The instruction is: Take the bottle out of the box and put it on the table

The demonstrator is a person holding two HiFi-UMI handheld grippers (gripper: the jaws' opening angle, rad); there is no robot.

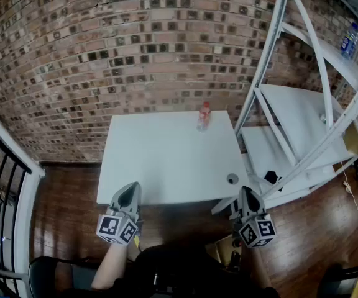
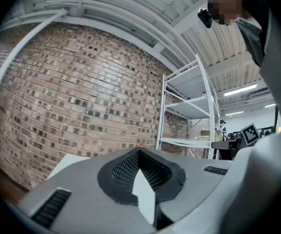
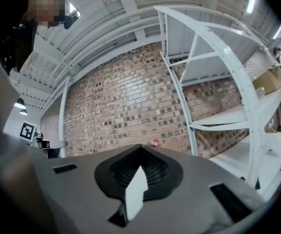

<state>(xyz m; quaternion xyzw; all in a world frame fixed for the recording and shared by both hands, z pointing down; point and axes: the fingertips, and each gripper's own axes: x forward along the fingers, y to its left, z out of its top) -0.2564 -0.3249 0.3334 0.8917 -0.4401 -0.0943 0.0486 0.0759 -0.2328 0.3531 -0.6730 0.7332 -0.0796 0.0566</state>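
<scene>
1. Left gripper (image 2: 139,152): jaws pressed together, nothing between them. Right gripper (image 3: 140,150): the same, closed and empty
2. Both are held about level, just short of the near edge of the white table (image 1: 166,166). They are well apart from each other and touch nothing
3. Bottle (image 1: 204,116) stands upright near the table's far edge, right of centre, well away from both grippers
4. No box that I can be sure of in view. Judged: the placing looks done. Any further pick would call for opening the jaws first, then a long forward reach
5. Bottle looks slim and clear with a red cap and reddish upper part; probably light and easy to tip
</scene>
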